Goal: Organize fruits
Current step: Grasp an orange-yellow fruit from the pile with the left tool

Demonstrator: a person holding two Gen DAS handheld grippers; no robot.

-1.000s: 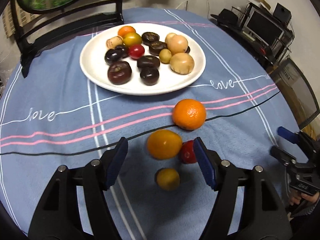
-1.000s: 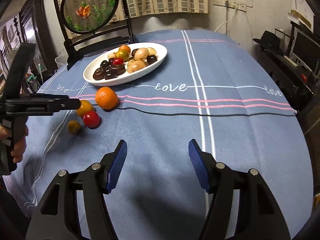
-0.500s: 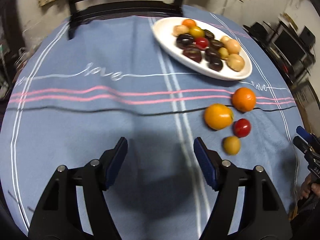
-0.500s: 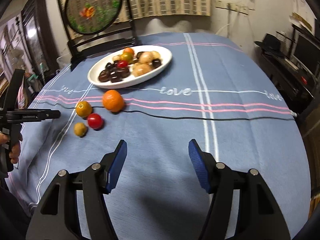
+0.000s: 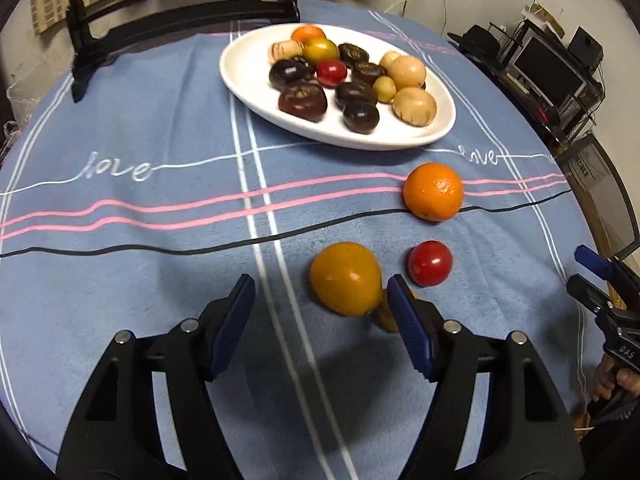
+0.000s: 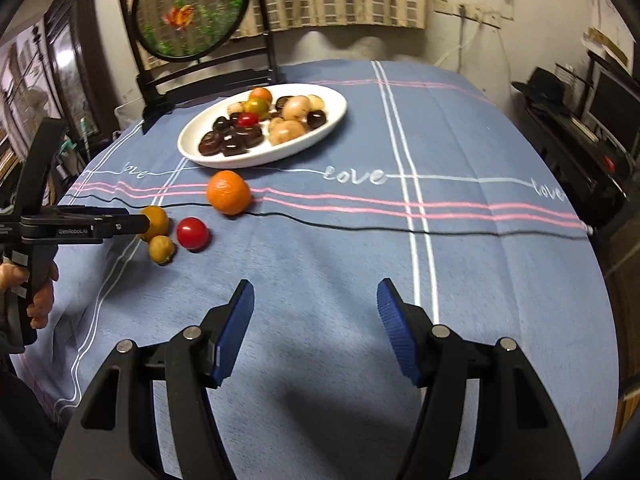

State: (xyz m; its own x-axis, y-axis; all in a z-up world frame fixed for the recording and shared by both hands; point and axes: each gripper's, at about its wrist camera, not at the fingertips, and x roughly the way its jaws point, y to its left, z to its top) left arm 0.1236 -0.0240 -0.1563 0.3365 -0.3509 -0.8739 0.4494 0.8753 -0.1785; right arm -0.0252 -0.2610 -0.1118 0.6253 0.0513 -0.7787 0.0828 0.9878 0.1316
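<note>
Both our jaws stand parted, gripping nothing. Our left gripper (image 5: pixel 320 316) hovers nearest the smooth round yellow-orange fruit (image 5: pixel 346 278), lying at one o'clock just inside its right pad; our right gripper (image 6: pixel 316 326) waits well apart over bare blue cloth (image 6: pixel 480 152).

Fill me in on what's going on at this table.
A person is sorting fruit with a pair of hand-held tongs in each hand. Most of it sits on the white plate. Four pieces lie loose on the blue tablecloth: an orange, a red tomato, a yellow-orange fruit and a small yellow fruit. The left tongs are open and empty beside the yellow-orange fruit. The right tongs hang open over bare cloth.
</note>
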